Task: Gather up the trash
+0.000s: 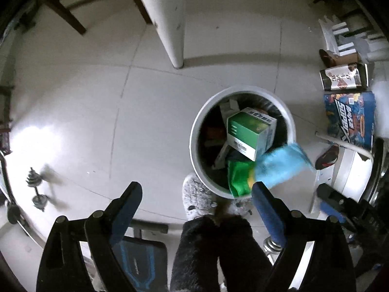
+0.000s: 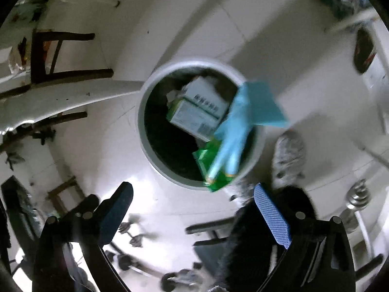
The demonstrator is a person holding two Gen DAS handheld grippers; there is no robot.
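Above the white trash bin (image 1: pixel 194 131), both the left gripper (image 1: pixel 197 189) and right gripper (image 2: pixel 193 191) gape wide, empty, while a blue-green wrapper (image 2: pixel 233 131) blurs over the green box (image 1: pixel 248 129).

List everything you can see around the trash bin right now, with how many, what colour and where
Trash bin: one, white rim with dark liner, on the floor under both grippers.
Carton: one, green and white, lying tilted on top of the trash in the bin.
Wrapper: one, green, at the bin's near rim.
Blue sheet: one, light blue, blurred, over the bin's near rim; whether it rests or is falling cannot be told.
Table leg: one, white, beyond the bin.
Chair: one, dark wood, far left.
Printed boxes: two, blue and black-white, right of the bin.
Dumbbell: one, dark, floor left.
Slipper: one seen clearly, grey and fuzzy, beside the bin.
Left gripper: fingers apart, empty.
Right gripper: fingers apart, empty.
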